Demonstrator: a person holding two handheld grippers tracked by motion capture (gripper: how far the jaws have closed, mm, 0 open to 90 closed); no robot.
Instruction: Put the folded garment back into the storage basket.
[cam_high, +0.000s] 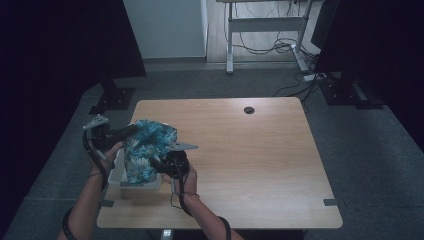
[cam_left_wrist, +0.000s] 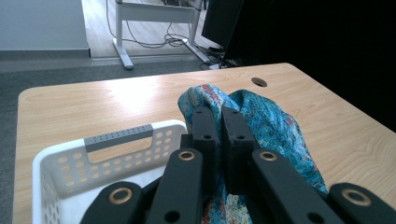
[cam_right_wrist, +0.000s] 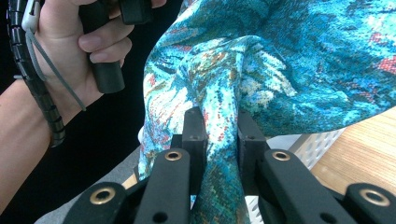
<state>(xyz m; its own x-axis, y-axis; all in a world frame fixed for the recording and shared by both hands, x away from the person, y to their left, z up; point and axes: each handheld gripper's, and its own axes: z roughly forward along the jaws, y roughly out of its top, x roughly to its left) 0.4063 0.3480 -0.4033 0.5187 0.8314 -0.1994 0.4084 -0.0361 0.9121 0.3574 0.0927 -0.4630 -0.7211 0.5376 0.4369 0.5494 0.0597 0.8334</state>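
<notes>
A blue patterned cloth (cam_high: 145, 150) with teal and red flecks hangs over a white perforated basket (cam_high: 131, 186) at the table's front left. My left gripper (cam_high: 131, 131) is shut on the cloth's upper left edge; in the left gripper view its jaws (cam_left_wrist: 220, 122) pinch a thin fold of the cloth (cam_left_wrist: 275, 126) above the basket (cam_left_wrist: 70, 172). My right gripper (cam_high: 159, 164) is shut on the cloth lower down at its right side; in the right gripper view a bunched fold of cloth (cam_right_wrist: 219, 107) runs between its jaws (cam_right_wrist: 219, 126).
The wooden table (cam_high: 250, 150) has a round cable hole (cam_high: 249, 110) near its far edge. The person's left hand (cam_right_wrist: 70, 56) holding the other gripper's handle appears in the right gripper view. A desk frame with cables (cam_high: 265, 35) stands on the floor beyond.
</notes>
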